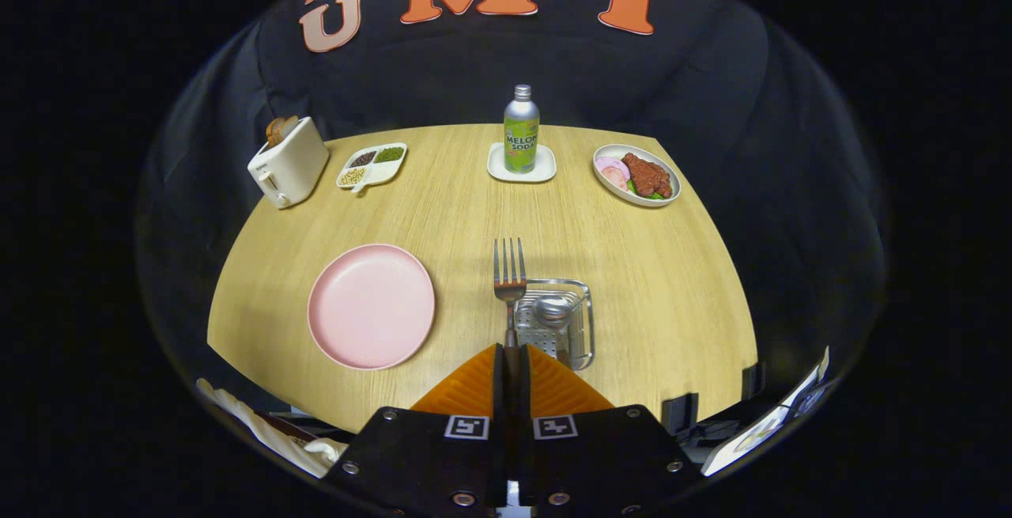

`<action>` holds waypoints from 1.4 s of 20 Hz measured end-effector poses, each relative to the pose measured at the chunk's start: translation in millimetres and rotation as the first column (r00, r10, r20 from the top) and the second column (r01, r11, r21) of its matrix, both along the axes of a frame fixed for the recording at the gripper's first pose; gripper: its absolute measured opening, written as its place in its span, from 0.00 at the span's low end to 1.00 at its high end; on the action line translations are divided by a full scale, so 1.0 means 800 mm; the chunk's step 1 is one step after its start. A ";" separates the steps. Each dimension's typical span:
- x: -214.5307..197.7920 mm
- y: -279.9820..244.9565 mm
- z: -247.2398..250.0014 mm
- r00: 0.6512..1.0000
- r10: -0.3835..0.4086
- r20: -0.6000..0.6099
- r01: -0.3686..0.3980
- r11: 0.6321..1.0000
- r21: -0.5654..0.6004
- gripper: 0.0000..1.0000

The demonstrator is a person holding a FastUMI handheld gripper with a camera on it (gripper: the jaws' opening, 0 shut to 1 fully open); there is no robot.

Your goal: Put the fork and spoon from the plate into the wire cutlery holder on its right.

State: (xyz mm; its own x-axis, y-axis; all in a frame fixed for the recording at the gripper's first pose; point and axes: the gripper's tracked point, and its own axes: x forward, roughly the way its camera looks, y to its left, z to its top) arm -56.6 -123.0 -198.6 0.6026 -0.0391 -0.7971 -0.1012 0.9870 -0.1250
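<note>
the spoon (553, 311) already lies in the wire cutlery holder (583, 320), and the pink plate (371, 305) to its left is bare. the jaws are clamped on the fork (510, 277) handle, tines pointing forward just beside the holder's left edge; only dropping it in remains.

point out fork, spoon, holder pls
fork (510, 269): gripper view, tines, beyond the shut claw.
spoon (553, 310): gripper view, bowl, inside the holder.
holder (587, 320): gripper view, right rim wire.
</note>
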 end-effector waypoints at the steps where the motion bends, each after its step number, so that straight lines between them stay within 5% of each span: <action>1: 0.000 -0.006 0.001 1.000 -0.001 -0.014 0.001 1.000 -0.012 0.06; 12: -0.015 -0.044 -0.023 0.964 0.083 -0.254 -0.121 0.983 -0.137 0.06; 22: -0.008 -0.037 -0.045 0.905 0.112 -0.409 -0.176 0.977 -0.122 0.06; 28: 0.002 -0.029 -0.049 0.900 0.111 -0.421 -0.168 0.980 -0.102 0.08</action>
State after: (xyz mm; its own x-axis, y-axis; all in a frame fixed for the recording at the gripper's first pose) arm -55.1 -145.9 -237.9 0.2286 -0.1015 -0.9682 -0.3074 0.9362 -0.1707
